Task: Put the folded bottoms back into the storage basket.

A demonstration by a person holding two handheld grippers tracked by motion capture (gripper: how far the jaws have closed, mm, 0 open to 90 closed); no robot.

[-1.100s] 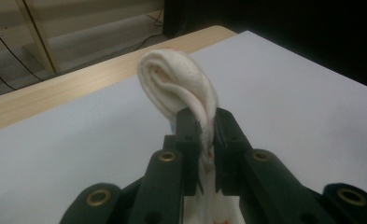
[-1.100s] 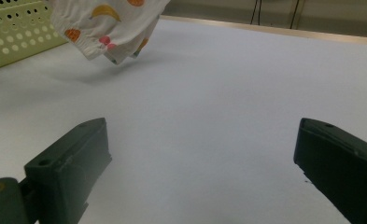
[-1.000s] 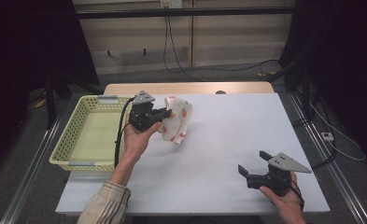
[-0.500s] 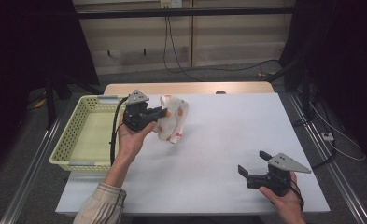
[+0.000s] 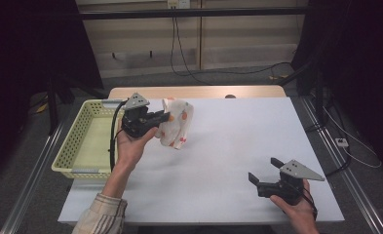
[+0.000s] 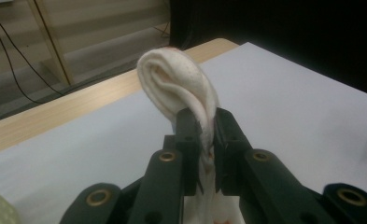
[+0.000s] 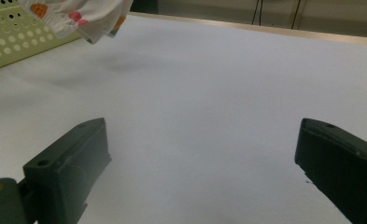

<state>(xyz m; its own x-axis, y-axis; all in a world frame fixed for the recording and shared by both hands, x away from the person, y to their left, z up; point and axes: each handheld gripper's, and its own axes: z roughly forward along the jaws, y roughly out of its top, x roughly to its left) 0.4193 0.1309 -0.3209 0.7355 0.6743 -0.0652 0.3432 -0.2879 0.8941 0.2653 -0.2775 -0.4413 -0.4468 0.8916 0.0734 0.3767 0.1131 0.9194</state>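
A white cloth (image 5: 178, 122) with orange and pink spots hangs from my left gripper (image 5: 162, 117), held above the table's left side next to the basket. Seen from the left gripper view, the jaws are shut on a folded edge of the cloth (image 6: 186, 88), which loops up over them. My right gripper (image 5: 263, 172) rests low over the table near the front right, jaws wide apart with nothing between them. From the right gripper view the cloth (image 7: 78, 14) hangs at the top left, far from the open gripper (image 7: 200, 163).
A pale yellow perforated basket (image 5: 77, 141) stands at the table's left edge; its wall (image 7: 13, 42) appears in the right gripper view too. White sheet (image 5: 228, 146) covers the table. A wooden strip (image 5: 203, 91) runs along the far edge. Cables hang behind.
My left gripper has carried the cloth leftward, toward the basket. The right gripper has stayed in place, still open.
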